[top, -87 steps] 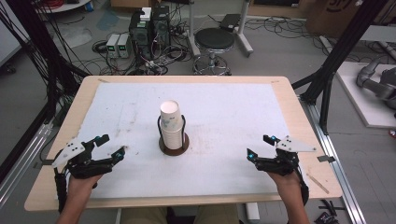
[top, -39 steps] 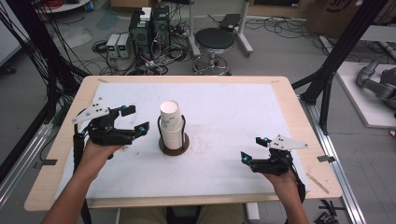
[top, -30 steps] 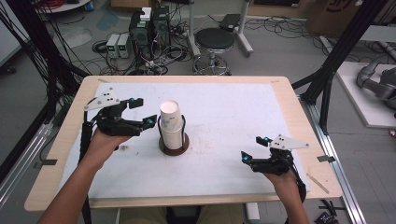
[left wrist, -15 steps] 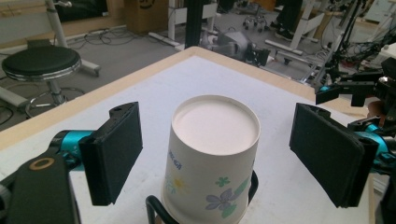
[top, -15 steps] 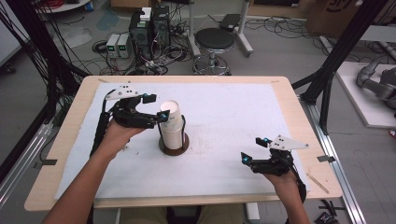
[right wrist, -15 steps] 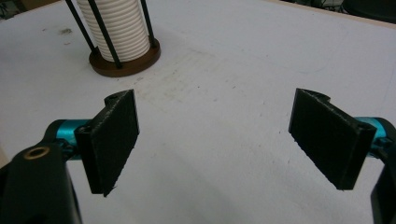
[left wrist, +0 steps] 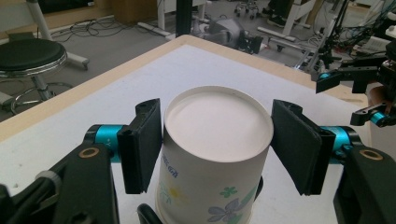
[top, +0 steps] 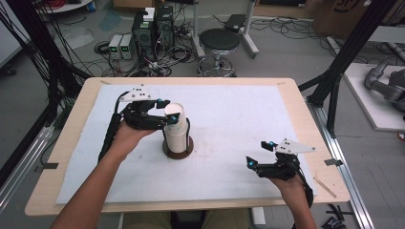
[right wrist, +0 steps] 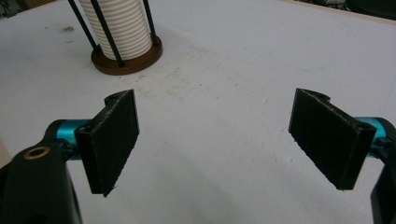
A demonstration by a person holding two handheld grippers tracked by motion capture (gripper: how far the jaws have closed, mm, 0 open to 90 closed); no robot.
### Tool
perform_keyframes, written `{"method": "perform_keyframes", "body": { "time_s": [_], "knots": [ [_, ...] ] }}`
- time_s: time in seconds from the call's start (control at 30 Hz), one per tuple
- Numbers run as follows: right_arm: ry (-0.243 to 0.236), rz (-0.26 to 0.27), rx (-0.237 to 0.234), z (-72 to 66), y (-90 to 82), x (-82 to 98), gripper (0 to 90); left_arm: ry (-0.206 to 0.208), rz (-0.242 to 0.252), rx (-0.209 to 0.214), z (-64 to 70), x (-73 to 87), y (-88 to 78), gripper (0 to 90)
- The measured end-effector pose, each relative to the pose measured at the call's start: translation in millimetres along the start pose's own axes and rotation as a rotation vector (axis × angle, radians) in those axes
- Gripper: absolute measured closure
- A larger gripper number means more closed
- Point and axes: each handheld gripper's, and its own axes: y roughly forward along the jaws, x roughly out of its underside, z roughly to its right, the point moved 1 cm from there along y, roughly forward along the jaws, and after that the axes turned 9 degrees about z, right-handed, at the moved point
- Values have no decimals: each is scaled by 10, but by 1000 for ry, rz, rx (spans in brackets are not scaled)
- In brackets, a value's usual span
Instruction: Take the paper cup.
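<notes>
On the white table mat [top: 239,119], your left gripper [left wrist: 217,140] has just closed, clasping the top paper cup [left wrist: 212,154]; your right gripper [right wrist: 224,140] gapes empty.

This is a robotics lab or test workspace. In the high view, a wooden table [top: 305,102] covered by a white mat [top: 239,119] stands on a bare grey floor, framed at the left and right edges by black metal rig struts [top: 351,50]. At the upper left of the frame, computer towers [top: 153,26] and small grey boxes [top: 122,45] sit among loose tangled cables [top: 186,45]. A round black stool [top: 218,40] stands at top centre, and part of a grey robot arm [top: 384,86] lies at the right edge.
</notes>
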Motion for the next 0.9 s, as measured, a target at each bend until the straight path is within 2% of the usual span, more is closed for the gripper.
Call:
{"method": "perform_keyframes", "body": {
  "time_s": [0.27, 0.5, 0.63, 0.67, 0.73, 0.9],
  "knots": [
    [2, 2, 1, -4, -9, -3, 163, -11, 58, 17, 2, -60, -51, 363],
    [5, 1, -3, -9, 0, -4, 163, -20, 116, 26, 31, -260, -154, 368],
    [8, 2, -3, -10, -2, -2, 162, -43, 169, 25, 27, -390, -259, 370],
    [7, 3, -2, -9, -3, -3, 163, -51, 200, 26, 29, -461, -329, 370],
    [9, 5, -3, -8, -5, -3, 163, -55, 217, 27, 28, -495, -364, 370],
    [15, 10, 1, 4, -13, -8, 163, -34, 264, 12, 28, -670, -579, 371]
  ]
}}
